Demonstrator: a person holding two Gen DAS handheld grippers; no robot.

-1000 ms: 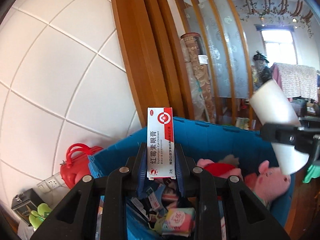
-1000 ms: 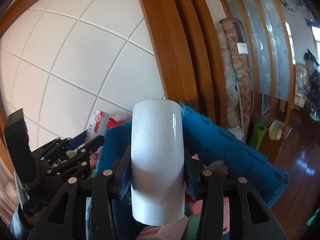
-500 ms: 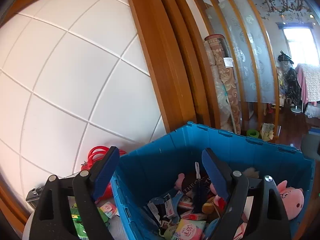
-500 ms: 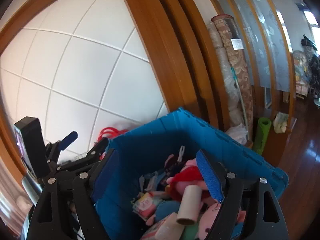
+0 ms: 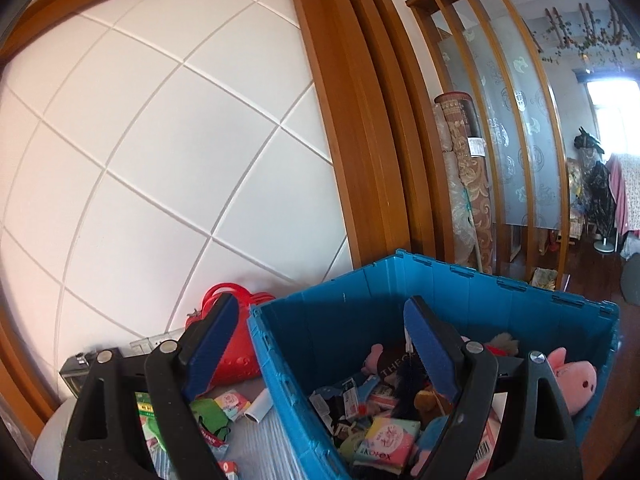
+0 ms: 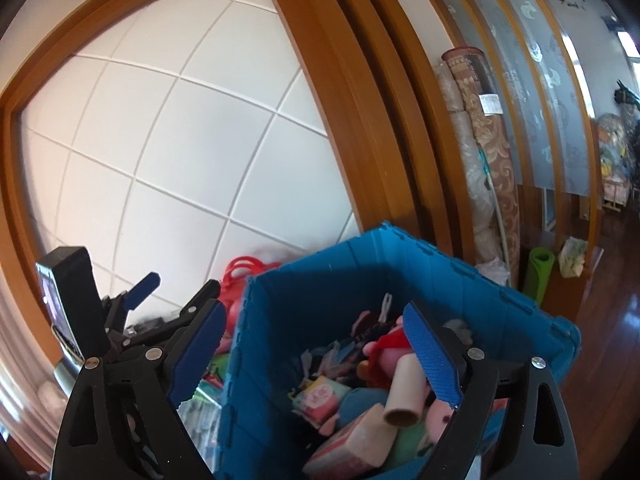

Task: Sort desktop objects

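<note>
A blue plastic crate [image 5: 360, 312] [image 6: 304, 280] holds several toys, packets and boxes. My left gripper [image 5: 320, 344] is open and empty, hanging above the crate's left wall. My right gripper [image 6: 312, 344] is open and empty above the crate. A white cardboard tube [image 6: 406, 390] lies inside the crate among pink plush toys [image 5: 572, 376]. The left gripper also shows in the right wrist view [image 6: 136, 304], at the left. The eye-ointment box is not clearly visible among the clutter.
A red handbag [image 5: 236, 344] stands left of the crate against the white panelled wall. Small packets and a white tube [image 5: 258, 406] lie on the desk beside the crate. A wooden frame and rolled carpets [image 5: 464, 184] stand behind.
Both grippers opened. The left let go of the ointment box and the right let go of the white tube, which now lies in the crate. Both grippers have drawn back slightly.
</note>
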